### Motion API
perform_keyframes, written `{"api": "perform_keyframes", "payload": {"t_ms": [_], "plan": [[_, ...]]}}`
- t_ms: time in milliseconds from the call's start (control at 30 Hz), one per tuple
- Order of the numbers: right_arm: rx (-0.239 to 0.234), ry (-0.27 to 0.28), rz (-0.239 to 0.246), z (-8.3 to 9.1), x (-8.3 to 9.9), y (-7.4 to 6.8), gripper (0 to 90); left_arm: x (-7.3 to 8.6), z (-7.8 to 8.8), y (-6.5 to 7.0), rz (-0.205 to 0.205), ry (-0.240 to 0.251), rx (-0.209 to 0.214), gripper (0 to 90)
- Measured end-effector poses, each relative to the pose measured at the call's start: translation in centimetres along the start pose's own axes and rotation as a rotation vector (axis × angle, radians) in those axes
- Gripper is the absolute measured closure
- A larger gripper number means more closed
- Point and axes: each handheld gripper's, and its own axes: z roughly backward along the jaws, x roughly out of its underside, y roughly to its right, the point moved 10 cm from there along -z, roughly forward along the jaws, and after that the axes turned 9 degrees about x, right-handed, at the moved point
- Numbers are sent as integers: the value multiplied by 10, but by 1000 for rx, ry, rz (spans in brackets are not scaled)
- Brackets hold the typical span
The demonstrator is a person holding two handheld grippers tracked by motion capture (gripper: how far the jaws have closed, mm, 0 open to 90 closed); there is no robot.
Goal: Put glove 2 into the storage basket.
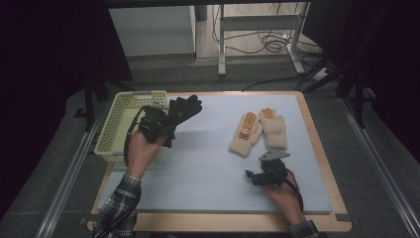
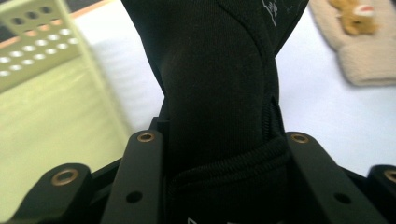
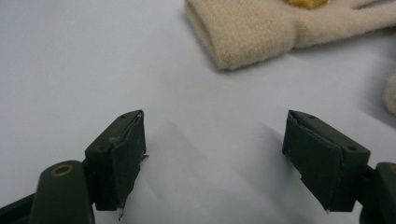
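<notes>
The left tongs (image 1: pixel 166 121) squeeze the black gloves (image 1: pixel 184 110), up in the air by the yellow basket (image 1: pixel 115 124) on the left. The right tongs (image 1: pixel 255 176) wait apart. The tan gloves (image 1: pixel 258 131) still lie on the right.

One black glove (image 1: pixel 182 111), two beige gloves (image 1: pixel 257 130), one basket (image 1: pixel 115 124)

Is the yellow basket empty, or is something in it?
Empty as far as shows: the basket has a bare floor, and the black glove hangs from the left tongs beside it.
</notes>
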Motion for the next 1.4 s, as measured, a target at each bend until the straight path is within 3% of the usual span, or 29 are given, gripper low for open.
{"api": "perform_keyframes", "payload": {"t_ms": [200, 433, 867, 1133, 1400], "plan": [[0, 0, 0, 0, 0, 0, 210, 3, 11, -27, 41, 7, -35, 647], [1, 0, 0, 0, 0, 0, 208, 8, 21, -50, 70, 16, -71, 645], [2, 2, -1, 0, 0, 0, 207, 30, 40, -117, 174, 43, -159, 632], [2, 3, -2, 0, 0, 0, 207, 45, 28, -147, 233, 34, -187, 623], [2, 3, -2, 0, 0, 0, 206, 62, 2, -168, 290, -44, -196, 616]]}}
